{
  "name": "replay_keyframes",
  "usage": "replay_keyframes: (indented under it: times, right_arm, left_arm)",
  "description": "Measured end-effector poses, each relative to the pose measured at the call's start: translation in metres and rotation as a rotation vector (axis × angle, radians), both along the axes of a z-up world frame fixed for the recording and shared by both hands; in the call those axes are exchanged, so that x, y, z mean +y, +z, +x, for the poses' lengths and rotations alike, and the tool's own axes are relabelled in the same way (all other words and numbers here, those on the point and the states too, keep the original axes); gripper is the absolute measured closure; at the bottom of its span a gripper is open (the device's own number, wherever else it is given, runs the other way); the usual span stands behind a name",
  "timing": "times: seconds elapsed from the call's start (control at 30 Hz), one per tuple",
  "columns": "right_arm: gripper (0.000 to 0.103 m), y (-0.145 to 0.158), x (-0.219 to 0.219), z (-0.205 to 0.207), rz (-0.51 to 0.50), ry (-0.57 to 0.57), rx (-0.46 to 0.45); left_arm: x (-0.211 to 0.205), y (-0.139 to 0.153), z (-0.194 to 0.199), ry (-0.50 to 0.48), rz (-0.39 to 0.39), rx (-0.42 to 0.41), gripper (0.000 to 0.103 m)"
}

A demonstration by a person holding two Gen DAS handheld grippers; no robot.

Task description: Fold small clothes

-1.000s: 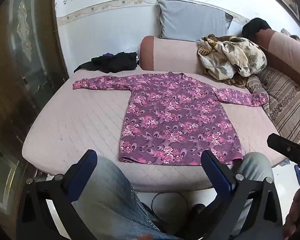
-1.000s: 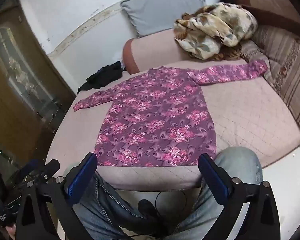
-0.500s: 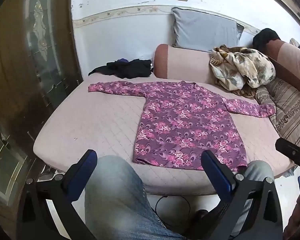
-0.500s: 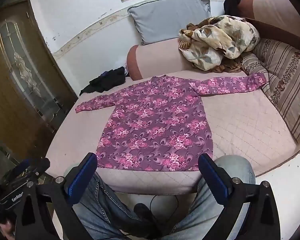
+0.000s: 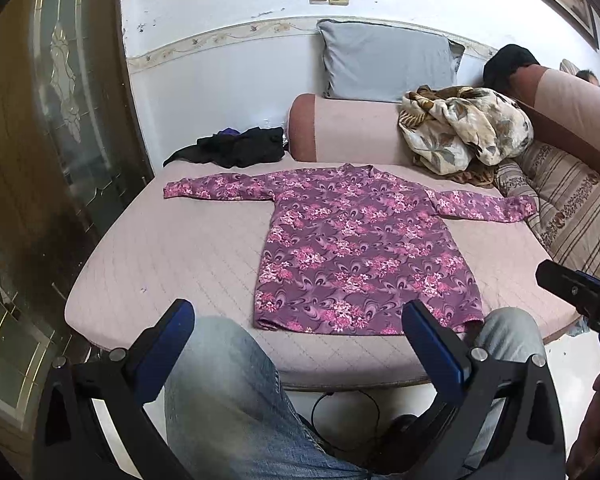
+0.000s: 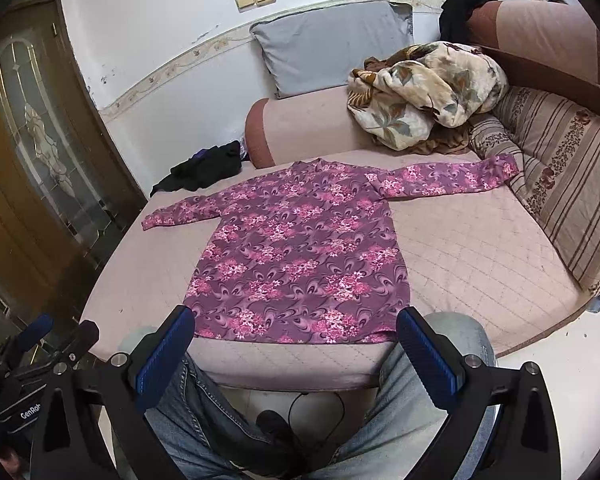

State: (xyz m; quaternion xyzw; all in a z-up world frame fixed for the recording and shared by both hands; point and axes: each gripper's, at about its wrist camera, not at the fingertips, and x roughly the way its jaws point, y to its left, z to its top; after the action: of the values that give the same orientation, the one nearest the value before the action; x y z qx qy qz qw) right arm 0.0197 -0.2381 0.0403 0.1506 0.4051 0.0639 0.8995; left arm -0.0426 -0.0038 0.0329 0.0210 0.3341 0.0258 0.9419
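Left wrist view first: the left gripper (image 5: 300, 320) has its blue fingers spread wide apart with nothing between them, hanging over the person's jeans-clad knees (image 5: 228, 380) at the near edge of the bed. Same deal in the right wrist view, where the right gripper (image 6: 294, 328) is also spread wide and empty, just short of the mattress edge.

The purple floral top (image 5: 360, 256) lies flat on the pink quilted mattress (image 5: 172, 256), hem nearest the knees and almost at the rounded front edge, neck pointing away, both sleeves stretched straight out to the sides. There's plenty of bare mattress on the left of the body panel and a decent patch on the right too (image 6: 472, 248).

The right sleeve's cuff touches the striped cushion (image 6: 560, 184) that runs along the right side, so that edge is tight. The left sleeve ends well short of the wooden door with glass panels (image 5: 60, 128).

Further back, a black pile of clothes (image 5: 240, 152) sits near the left sleeve, not touching it as far as I can tell. Behind the neck there's a pink bolster (image 5: 348, 128), a crumpled floral blanket (image 5: 460, 128) on its right end, and a grey pillow (image 5: 384, 64) against the wall.
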Motion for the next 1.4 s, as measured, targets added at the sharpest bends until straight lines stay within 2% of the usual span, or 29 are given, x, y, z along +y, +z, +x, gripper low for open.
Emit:
replay_keyframes:
  times: [0.5, 1.13, 1.4]
  right_arm:
    - [0.0, -0.007, -0.005, -0.002, -0.005, -0.03, 0.026]
    - [0.0, -0.009, 0.01, 0.006, -0.058, 0.004, 0.024]
    - [0.0, -0.001, 0.017, 0.011, -0.062, 0.023, 0.017]
  left_arm:
    - [-0.003, -0.005, 0.005, 0.007, 0.008, 0.024, 0.0]
    - [0.001, -0.021, 0.013, 0.015, -0.01, 0.062, 0.0]
    - [0.007, -0.021, 0.014, 0.038, -0.017, 0.054, 0.0]
